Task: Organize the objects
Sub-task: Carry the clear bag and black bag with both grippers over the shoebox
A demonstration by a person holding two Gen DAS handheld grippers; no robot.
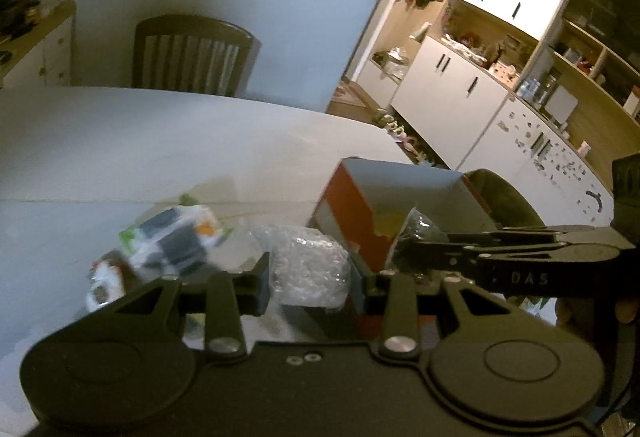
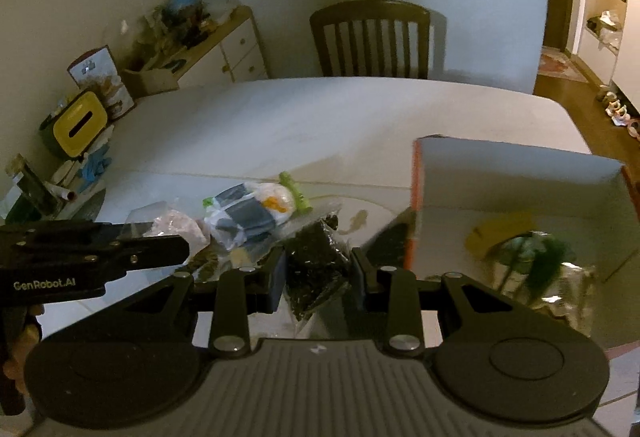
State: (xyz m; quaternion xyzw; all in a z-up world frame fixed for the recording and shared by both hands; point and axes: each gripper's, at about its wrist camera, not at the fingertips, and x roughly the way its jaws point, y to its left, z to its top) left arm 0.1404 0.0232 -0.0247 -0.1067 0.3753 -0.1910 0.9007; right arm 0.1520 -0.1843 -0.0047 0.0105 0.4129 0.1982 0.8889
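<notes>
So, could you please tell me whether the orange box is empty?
Not empty: the open orange box already holds a green-and-foil packet and something yellow.

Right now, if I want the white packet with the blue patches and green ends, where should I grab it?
Probably around the packet's plump middle, coming down from above. It lies flat on the table with other bags crowding its near side, and its green ends look thin and floppy, so the middle gives the fingers most to squeeze.

Surface: white table (image 2: 320,125)
Ahead-left of the right fingers: blue-and-white packet (image 2: 248,213) lying on it, green clip (image 2: 294,193) at its far end
Right of the fingers: open orange-sided box (image 2: 516,173) standing on the table
</notes>
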